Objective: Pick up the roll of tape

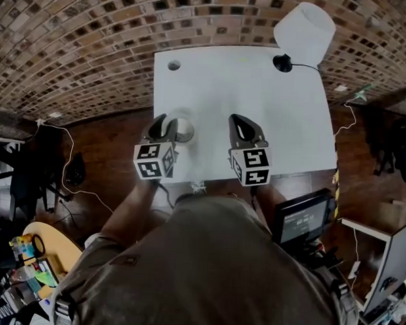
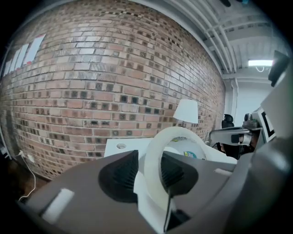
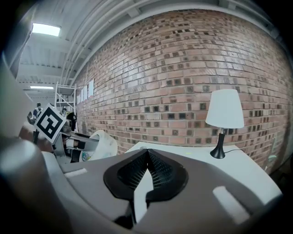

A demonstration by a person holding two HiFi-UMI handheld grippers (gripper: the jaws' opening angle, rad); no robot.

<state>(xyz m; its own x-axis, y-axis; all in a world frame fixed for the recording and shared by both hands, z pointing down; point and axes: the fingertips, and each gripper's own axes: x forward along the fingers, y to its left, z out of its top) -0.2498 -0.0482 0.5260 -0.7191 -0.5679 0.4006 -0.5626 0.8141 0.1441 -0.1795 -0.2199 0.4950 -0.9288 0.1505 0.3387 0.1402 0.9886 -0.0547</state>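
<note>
White tape roll (image 2: 153,157) pinched — left gripper view only

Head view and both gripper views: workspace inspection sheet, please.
Surface: white table, round hole near its far-left corner.
Job's things: roll of tape clamped upright in the left gripper, apparently off the table.
Clutter: lamp at the far-right corner.
Grippers: left shut on the tape; right gripper shut, empty.
Cables: lamp cord on the table; white cable on the floor at left.
Surroundings: brick wall, wooden floor, monitor at right.
</note>
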